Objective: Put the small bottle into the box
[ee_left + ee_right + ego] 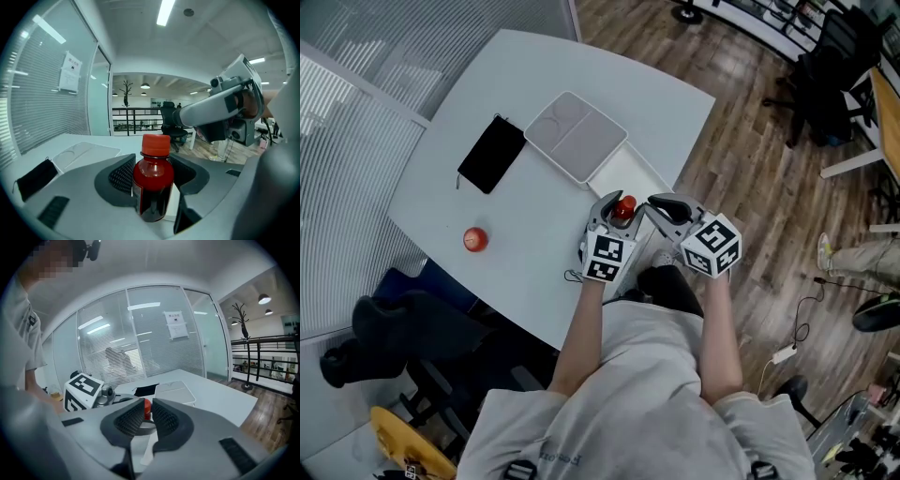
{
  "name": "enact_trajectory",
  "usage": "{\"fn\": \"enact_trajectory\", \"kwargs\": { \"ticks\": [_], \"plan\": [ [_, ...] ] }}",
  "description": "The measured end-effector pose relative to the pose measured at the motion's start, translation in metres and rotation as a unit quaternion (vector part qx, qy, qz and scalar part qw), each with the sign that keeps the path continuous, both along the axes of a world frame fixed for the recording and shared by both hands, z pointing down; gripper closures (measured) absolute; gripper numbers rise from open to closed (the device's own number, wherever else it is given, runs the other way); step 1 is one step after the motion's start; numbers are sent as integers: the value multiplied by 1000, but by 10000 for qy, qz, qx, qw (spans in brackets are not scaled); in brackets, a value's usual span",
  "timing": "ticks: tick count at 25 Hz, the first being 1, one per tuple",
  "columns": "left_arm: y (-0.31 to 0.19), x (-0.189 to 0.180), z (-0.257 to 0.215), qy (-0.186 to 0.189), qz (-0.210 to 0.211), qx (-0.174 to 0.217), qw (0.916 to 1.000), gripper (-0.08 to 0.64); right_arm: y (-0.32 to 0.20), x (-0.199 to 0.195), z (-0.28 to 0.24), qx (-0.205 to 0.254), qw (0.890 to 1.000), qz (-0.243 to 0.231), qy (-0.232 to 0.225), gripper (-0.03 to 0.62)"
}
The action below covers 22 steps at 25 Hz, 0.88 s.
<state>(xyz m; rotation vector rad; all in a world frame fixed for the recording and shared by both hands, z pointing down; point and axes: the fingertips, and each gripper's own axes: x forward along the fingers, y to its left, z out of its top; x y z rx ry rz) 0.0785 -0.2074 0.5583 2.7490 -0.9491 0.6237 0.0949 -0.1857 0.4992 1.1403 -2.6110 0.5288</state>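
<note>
Grip on the small bottle sits at centre frame: the left gripper clamps its dark body upright, red cap on top, apparently so it can go straight down into the open white box just above. The right gripper, lower right, hangs barely parted, holding nothing.

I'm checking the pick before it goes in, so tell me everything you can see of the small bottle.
The small bottle is stubby and round-shouldered, see-through, and filled with dark red liquid. It is closed with an orange-red screw cap. It stands upright, gripped at the body between the pads of the left tool, with the cap rising above them. The head view puts it over the near end of the open white box. What its base touches is hidden.
</note>
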Motion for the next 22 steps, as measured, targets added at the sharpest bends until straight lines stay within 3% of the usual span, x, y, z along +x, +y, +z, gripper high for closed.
{"fn": "enact_trajectory", "kwargs": {
  "ticks": [4,8,15,17,18,22],
  "plan": [
    [4,10,1,-388,304,245,9985,330,2,-5,3,-148,9996,-182,-162,467],
    [8,14,1,-545,486,451,9963,330,1,-11,11,-390,9986,-203,-281,403],
    [22,26,4,-827,880,825,9892,330,8,-15,27,-653,9973,-341,-66,395],
    [24,29,1,-805,949,914,9880,330,8,-13,29,-691,9970,-351,-24,401],
    [24,30,0,-772,975,927,9879,330,8,-14,29,-689,9970,-343,-23,442],
    [22,21,-6,-714,968,936,9883,330,4,-22,24,-608,9977,-265,-115,446]
  ]
}}
